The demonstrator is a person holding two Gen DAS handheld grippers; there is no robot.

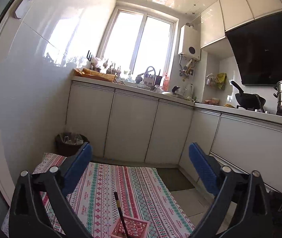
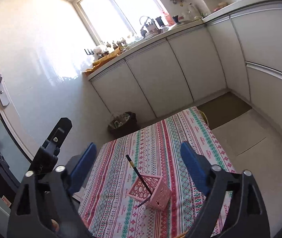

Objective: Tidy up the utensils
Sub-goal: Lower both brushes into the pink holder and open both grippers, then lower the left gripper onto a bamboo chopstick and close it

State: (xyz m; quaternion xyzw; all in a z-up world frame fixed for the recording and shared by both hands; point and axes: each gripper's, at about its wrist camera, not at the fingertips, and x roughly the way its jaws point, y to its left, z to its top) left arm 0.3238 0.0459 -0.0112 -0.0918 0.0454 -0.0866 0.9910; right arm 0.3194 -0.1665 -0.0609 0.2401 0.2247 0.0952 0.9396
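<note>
Both sets of fingers spread wide, empty: left gripper (image 1: 140,159), right gripper (image 2: 139,159). Dark chopstick (image 2: 139,176) leaning in pink holder (image 2: 151,193) on desk (image 2: 180,138). Probably light, stiff, thin, slick; pinch upper shaft. Lattice holder likely light, tips easily.

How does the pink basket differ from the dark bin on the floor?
The pink basket is small, square and lattice-walled, standing on the patterned tablecloth; the dark bin is larger, round and solid-walled, on the floor by the wall. The pink basket holds one dark chopstick leaning out; the dark bin holds crumpled clear plastic. Both are open-topped containers.
</note>
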